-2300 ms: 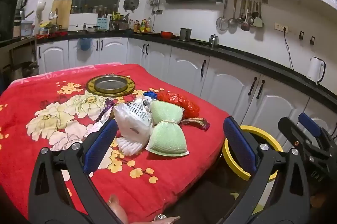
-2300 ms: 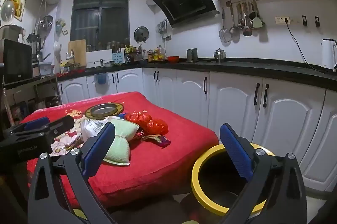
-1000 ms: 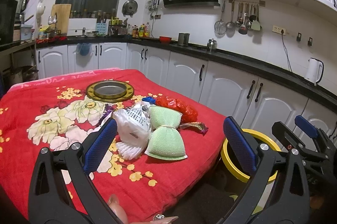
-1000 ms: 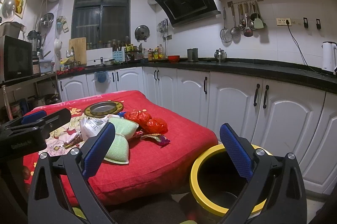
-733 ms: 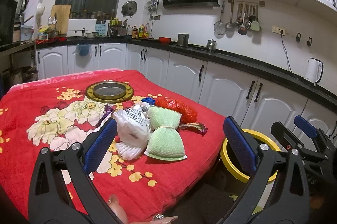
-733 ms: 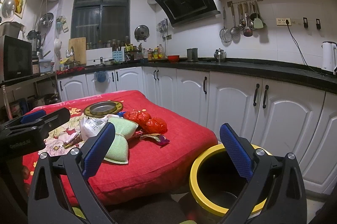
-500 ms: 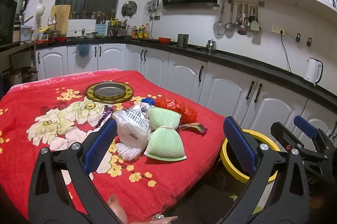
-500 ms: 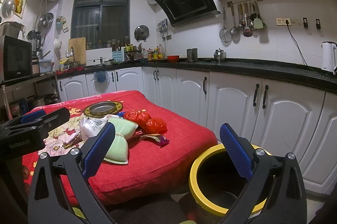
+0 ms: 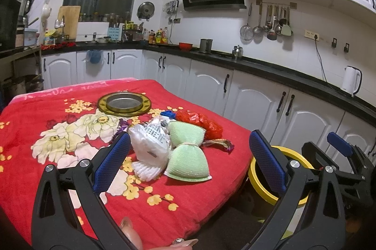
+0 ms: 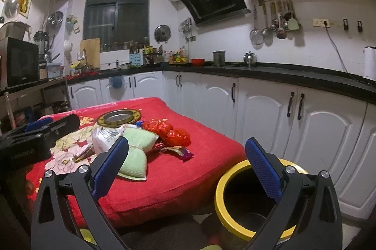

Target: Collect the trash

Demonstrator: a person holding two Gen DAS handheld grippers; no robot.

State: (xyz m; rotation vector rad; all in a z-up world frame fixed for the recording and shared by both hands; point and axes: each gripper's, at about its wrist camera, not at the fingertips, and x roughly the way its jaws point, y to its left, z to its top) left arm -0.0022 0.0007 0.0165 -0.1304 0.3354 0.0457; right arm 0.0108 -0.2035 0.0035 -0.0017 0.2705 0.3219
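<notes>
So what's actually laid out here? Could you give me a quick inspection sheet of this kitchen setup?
Surface: red floral cloth over a table.
Job's things: trash pile near the cloth's corner: white plastic bag, green pouch, red wrapper; yellow-rimmed bin on the floor beside it.
Clutter: round metal tray.
Grippers: left gripper and right gripper both open, holding nothing.
Cables: kettle cord from a wall socket.
Surroundings: white cabinets, black counter, range hood.

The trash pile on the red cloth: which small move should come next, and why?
Probably ease the left gripper forward and down onto the white bag, the nearest piece of the pile. Both grippers are open and hold nothing, the right gripper hangs by the yellow bin, and no trash has been lifted off the cloth yet.
</notes>
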